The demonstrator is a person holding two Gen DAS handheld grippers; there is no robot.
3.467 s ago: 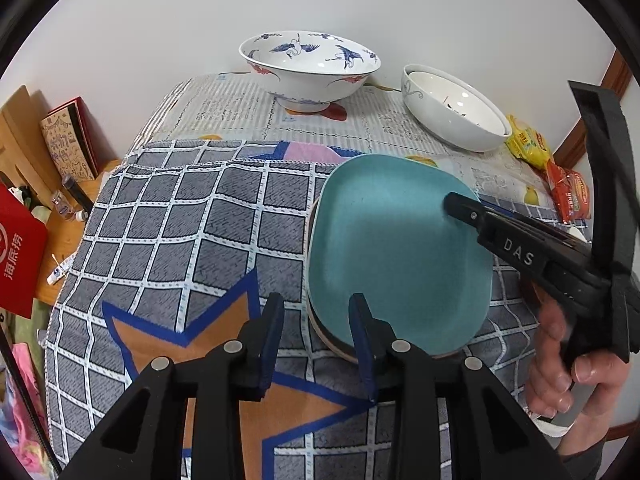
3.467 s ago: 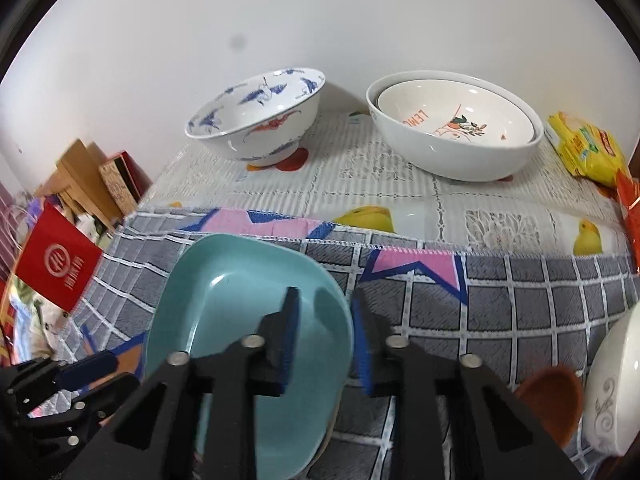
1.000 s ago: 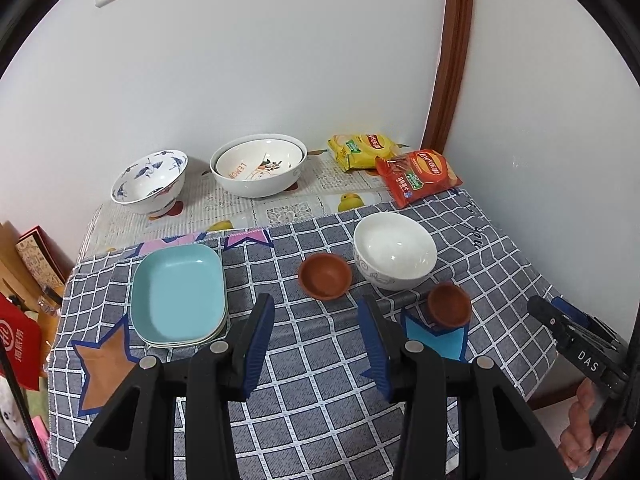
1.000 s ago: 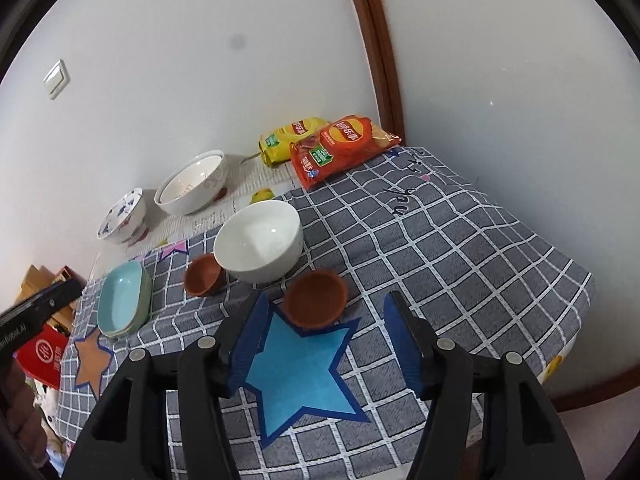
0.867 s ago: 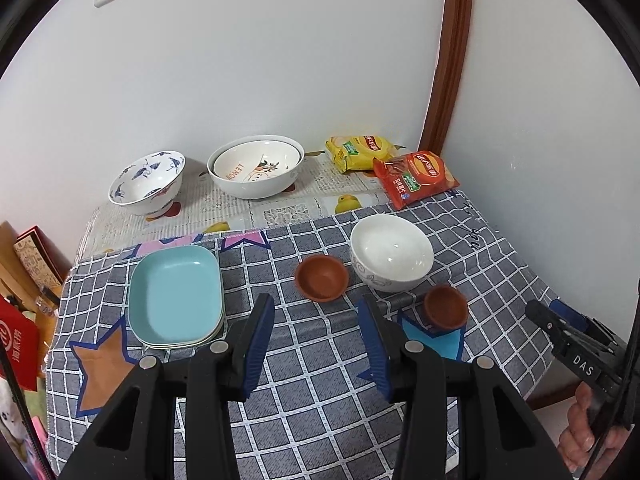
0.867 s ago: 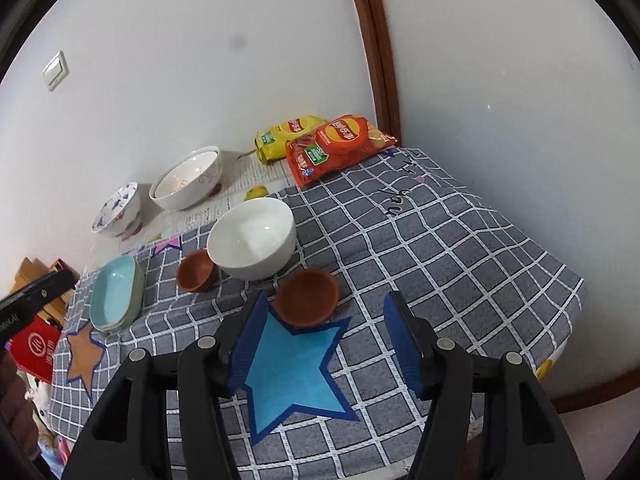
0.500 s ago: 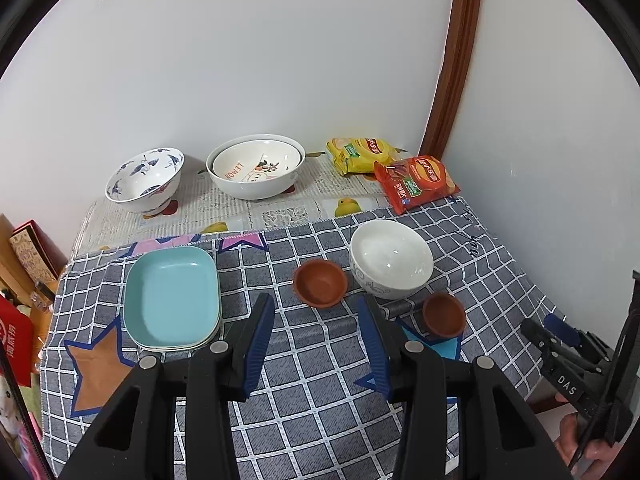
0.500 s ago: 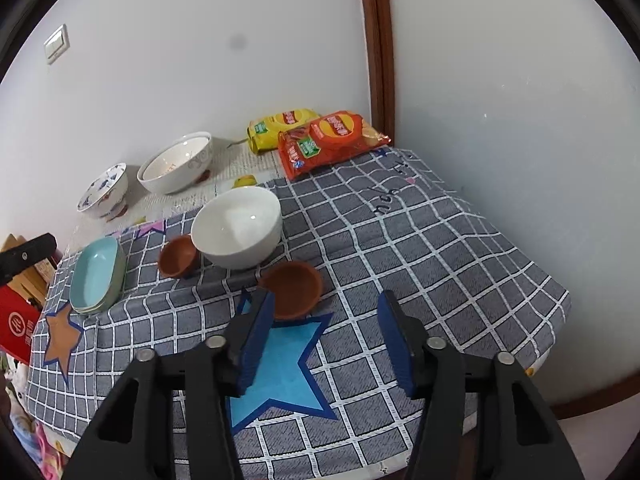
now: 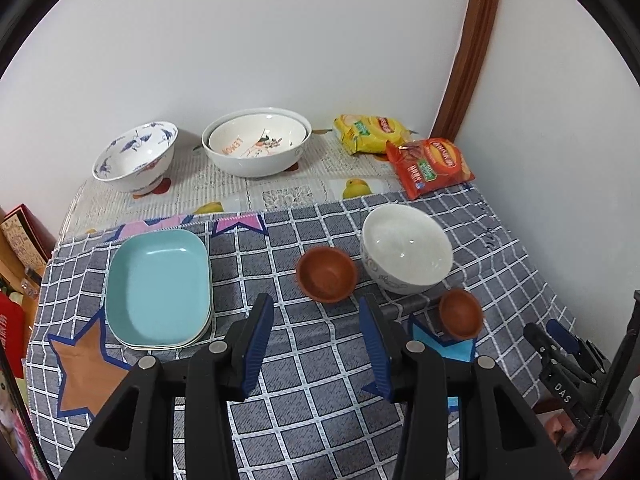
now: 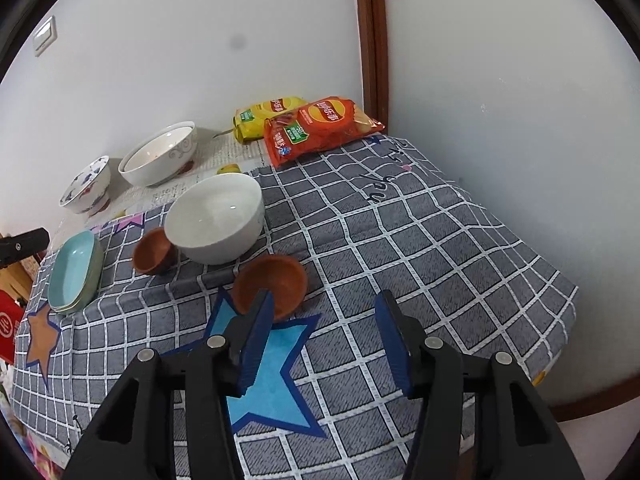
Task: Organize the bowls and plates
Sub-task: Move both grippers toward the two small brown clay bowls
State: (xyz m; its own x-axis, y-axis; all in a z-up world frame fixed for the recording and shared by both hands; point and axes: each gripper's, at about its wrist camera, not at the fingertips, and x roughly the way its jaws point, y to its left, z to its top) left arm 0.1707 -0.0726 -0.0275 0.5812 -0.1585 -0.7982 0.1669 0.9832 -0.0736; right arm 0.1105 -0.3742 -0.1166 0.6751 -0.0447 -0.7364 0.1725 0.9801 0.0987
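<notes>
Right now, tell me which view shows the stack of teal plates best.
The left wrist view: the stack of teal plates lies near and seen from above, its whole top face visible. The right wrist view shows it small, edge-on, at the far left.

Glossy white bowl [image 9: 406, 254] and matt brown bowl [image 9: 326, 274] on woven cloth [image 9: 304, 380].
</notes>
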